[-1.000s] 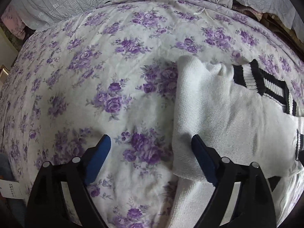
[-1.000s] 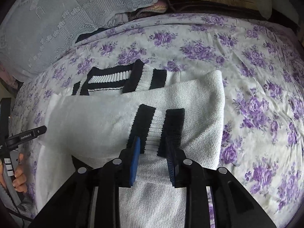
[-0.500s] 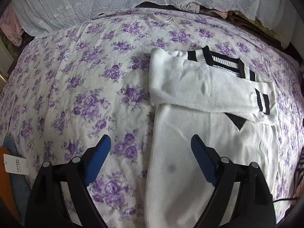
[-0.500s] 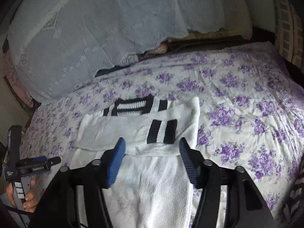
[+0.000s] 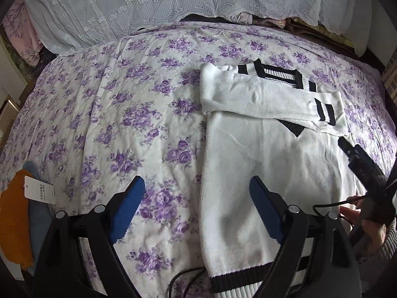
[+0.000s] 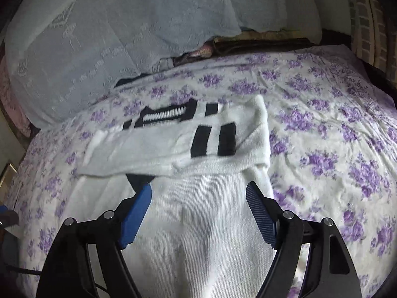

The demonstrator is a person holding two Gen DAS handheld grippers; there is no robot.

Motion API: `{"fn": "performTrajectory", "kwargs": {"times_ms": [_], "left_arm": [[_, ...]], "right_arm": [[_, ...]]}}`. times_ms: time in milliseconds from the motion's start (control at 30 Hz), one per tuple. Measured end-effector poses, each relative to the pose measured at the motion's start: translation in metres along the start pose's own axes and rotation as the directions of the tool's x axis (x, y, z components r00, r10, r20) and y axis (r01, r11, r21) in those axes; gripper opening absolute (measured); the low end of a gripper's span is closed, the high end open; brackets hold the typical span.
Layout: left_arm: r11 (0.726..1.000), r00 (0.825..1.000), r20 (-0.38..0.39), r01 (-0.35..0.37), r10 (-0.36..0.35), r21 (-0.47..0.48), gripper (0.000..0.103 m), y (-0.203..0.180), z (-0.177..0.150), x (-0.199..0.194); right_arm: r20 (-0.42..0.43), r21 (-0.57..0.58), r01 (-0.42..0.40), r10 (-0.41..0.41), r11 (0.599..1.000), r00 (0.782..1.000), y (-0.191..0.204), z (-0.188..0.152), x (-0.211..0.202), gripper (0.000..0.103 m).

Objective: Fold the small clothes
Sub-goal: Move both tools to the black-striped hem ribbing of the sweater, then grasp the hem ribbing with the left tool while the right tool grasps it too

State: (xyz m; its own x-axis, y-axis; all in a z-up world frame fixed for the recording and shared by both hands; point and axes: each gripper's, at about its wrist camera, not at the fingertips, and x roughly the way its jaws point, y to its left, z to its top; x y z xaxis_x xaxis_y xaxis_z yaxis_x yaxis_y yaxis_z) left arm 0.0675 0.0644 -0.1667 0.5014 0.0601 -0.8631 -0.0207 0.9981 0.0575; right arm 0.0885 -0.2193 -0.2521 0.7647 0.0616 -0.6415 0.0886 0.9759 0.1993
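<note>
White knit: sweater [image 5: 260, 164] is lying flat on the floral bedspread [image 5: 124, 114].
Done: sleeves are lying folded across the chest.
Left: body is awaiting folding.
Left gripper [image 5: 196, 206]: gaping, empty.
Right gripper [image 6: 198, 213]: jaws just opening, nothing between.

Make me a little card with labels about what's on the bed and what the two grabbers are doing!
Bed cover: white sheet with purple flowers
Clothing: white sweater with black stripes, lying flat
Sleeve: folded across the chest
Left gripper: jaws open, holding nothing
Right gripper: jaws just opened, nothing between them
Nearby: orange garment with tag
</note>
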Motion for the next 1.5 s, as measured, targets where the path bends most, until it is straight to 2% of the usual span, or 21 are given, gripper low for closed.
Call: {"fn": "performTrajectory", "kwargs": {"times_ms": [100,167,267,367,500,700,833,1000,1167,1300,1400,1500], "left_arm": [[1.000,1.000,-0.009,-0.014,0.014,-0.006,0.084,0.007,-0.008,-0.006],[1.000,1.000,-0.015,-0.018,0.018,-0.005,0.084,0.009,-0.014,-0.010],[1.000,1.000,-0.020,-0.009,0.010,0.002,0.084,0.008,-0.021,-0.013],[1.000,0.999,-0.034,0.015,-0.015,0.010,0.084,0.005,-0.028,-0.011],[0.998,0.995,-0.083,0.061,-0.059,0.023,0.084,0.002,-0.047,-0.003],[0.990,0.976,-0.176,0.136,-0.130,0.023,0.084,0.002,-0.083,0.017],[0.989,0.967,-0.216,0.146,-0.138,0.022,0.084,0.002,-0.095,0.033],[0.984,0.954,-0.246,0.177,-0.169,0.009,0.084,0.000,-0.098,0.043],[0.981,0.947,-0.262,0.194,-0.188,-0.001,0.084,-0.003,-0.098,0.050],[0.977,0.938,-0.278,0.213,-0.207,-0.010,0.084,-0.005,-0.098,0.057],[0.976,0.933,-0.293,0.215,-0.212,-0.019,0.084,-0.007,-0.097,0.064],[0.976,0.928,-0.304,0.218,-0.215,-0.024,0.084,-0.011,-0.095,0.070]], "right_arm": [[-0.034,0.014,0.003,-0.003,1.000,0.999,-0.004,-0.006,0.003,0.079],[-0.072,0.074,-0.058,0.063,0.996,0.995,-0.013,-0.003,-0.005,0.078],[0.043,0.070,-0.028,0.025,0.997,0.999,-0.022,-0.001,-0.044,0.079],[0.054,0.032,-0.012,0.010,0.999,0.998,-0.030,-0.001,-0.077,0.079],[-0.039,0.052,-0.057,0.059,0.997,0.997,-0.047,-0.016,-0.108,0.079],[-0.139,0.127,-0.042,0.060,0.991,0.988,-0.072,-0.065,-0.141,0.079],[-0.212,0.172,-0.040,0.076,0.984,0.974,-0.076,-0.090,-0.136,0.079],[-0.263,0.210,-0.055,0.111,0.976,0.958,-0.073,-0.099,-0.121,0.080],[-0.301,0.263,-0.118,0.197,0.958,0.933,-0.072,-0.101,-0.106,0.081],[-0.361,0.357,-0.125,0.260,0.926,0.896,-0.080,-0.110,-0.085,0.089],[-0.347,0.393,-0.158,0.305,0.906,0.887,-0.083,-0.110,-0.082,0.097],[-0.335,0.400,-0.165,0.311,0.902,0.890,-0.082,-0.112,-0.083,0.099]]}}
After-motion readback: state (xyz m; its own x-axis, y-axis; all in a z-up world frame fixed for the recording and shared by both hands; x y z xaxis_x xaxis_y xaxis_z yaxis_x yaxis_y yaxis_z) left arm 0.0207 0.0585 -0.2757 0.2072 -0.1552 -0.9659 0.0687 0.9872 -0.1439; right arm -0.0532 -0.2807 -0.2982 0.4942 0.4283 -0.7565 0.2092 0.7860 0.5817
